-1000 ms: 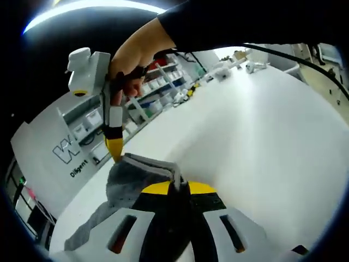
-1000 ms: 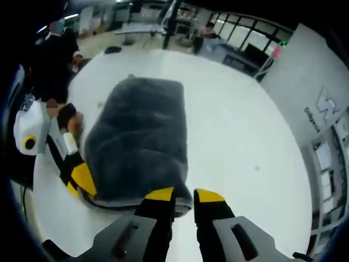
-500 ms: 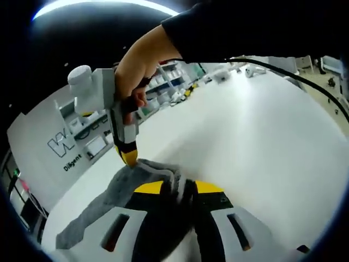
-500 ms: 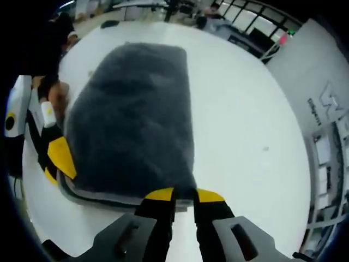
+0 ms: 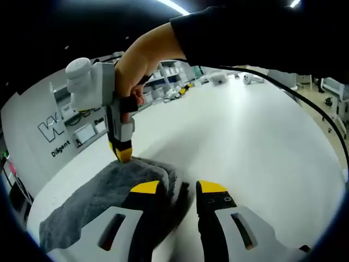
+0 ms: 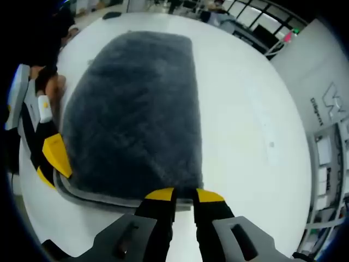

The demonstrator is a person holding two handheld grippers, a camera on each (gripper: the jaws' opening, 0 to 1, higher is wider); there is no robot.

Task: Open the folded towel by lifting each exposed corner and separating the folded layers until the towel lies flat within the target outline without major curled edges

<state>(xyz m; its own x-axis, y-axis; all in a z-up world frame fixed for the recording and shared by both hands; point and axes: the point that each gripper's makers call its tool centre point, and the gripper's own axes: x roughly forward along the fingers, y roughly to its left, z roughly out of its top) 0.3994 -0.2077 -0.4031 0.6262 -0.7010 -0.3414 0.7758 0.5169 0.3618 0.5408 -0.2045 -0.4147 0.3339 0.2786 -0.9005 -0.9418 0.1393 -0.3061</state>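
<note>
Right gripper [image 6: 184, 195] apparently pinching towel [image 6: 136, 114] edge at 6 o'clock; left gripper [image 5: 180, 188] hovering spread. Risk: thin bite slipping, layers lifting together on table [image 6: 245, 109].

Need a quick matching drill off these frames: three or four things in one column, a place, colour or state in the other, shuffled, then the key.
Things
1. fluffy dark grey folded towel
2. smooth white tabletop
3. right gripper
4. left gripper

States
A. bare, glossy, under everything
B. yellow tips closed on the towel's near corner
C. yellow tips apart, dark towel edge between them
D. lying folded, lighter layer edge showing along its near side

Pairs: 1-D, 2-A, 3-B, 4-C
</note>
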